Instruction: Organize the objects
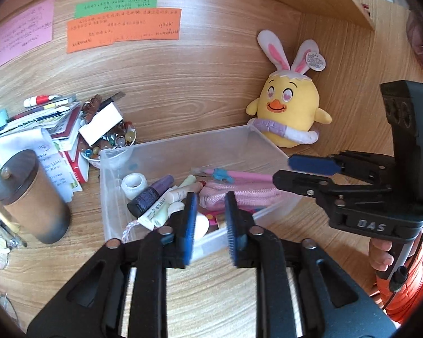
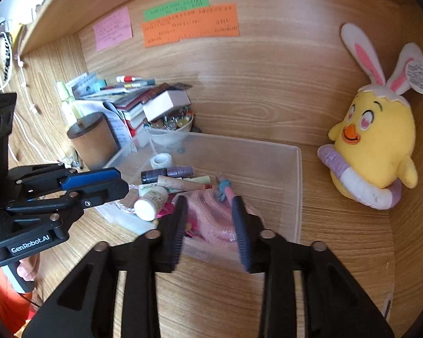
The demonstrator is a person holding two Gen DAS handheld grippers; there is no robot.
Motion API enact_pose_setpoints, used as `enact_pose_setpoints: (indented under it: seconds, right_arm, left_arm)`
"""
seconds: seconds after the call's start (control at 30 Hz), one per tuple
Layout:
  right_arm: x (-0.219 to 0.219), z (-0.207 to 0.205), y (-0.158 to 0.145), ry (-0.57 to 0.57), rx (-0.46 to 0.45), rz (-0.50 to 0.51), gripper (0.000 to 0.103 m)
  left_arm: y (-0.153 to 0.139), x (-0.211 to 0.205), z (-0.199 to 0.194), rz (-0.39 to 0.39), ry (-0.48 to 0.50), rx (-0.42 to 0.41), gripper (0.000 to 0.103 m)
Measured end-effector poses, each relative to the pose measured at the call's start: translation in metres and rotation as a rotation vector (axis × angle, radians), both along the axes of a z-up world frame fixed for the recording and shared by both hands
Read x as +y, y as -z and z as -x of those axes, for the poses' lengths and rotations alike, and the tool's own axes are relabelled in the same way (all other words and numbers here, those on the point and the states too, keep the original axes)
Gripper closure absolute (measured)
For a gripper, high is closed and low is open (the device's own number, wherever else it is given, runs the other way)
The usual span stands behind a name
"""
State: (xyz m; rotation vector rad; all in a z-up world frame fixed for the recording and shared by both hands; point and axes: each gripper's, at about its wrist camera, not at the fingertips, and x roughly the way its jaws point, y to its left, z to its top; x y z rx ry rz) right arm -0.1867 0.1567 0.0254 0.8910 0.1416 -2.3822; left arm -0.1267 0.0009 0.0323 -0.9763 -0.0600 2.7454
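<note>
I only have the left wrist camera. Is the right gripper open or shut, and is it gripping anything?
Observer: The right wrist view shows the right gripper open and gripping nothing. The pink pouch lies beneath it in the clear box.
Operator: What's behind the brown canister?
Observer: A pale yellow-green bottle stands behind the canister, near the side wall.
Operator: Anything on that wall?
Observer: A white cord hangs down it.
</note>
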Motion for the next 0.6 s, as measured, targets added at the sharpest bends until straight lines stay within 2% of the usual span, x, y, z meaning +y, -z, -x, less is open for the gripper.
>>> enact_pose_setpoints:
  seconds: [0.03,0.1,0.2,0.4,0.6]
  right_arm:
    - [0.002,-0.004,-0.001,0.003,0.008,0.006,0.058]
    - [0.007,-0.013,-0.004,0.003,0.027,0.01,0.05]
    - [0.015,-0.025,-0.006,0.022,0.059,0.014,0.037]
    - [0.026,-0.043,-0.003,0.05,0.081,0.033,0.014]
    - [0.03,-0.059,0.008,0.052,0.11,0.024,0.003]
  left_arm:
    - [0.0,0.0,-0.003,0.0,-0.005,0.006,0.069]
    - [0.001,-0.003,-0.012,0.0,-0.018,0.029,0.049]
    - [0.002,-0.004,-0.025,0.001,-0.042,0.064,0.032]
    - [0.006,-0.004,-0.043,0.022,-0.083,0.1,0.012]
    - [0.016,-0.002,-0.053,0.048,-0.124,0.107,0.008]
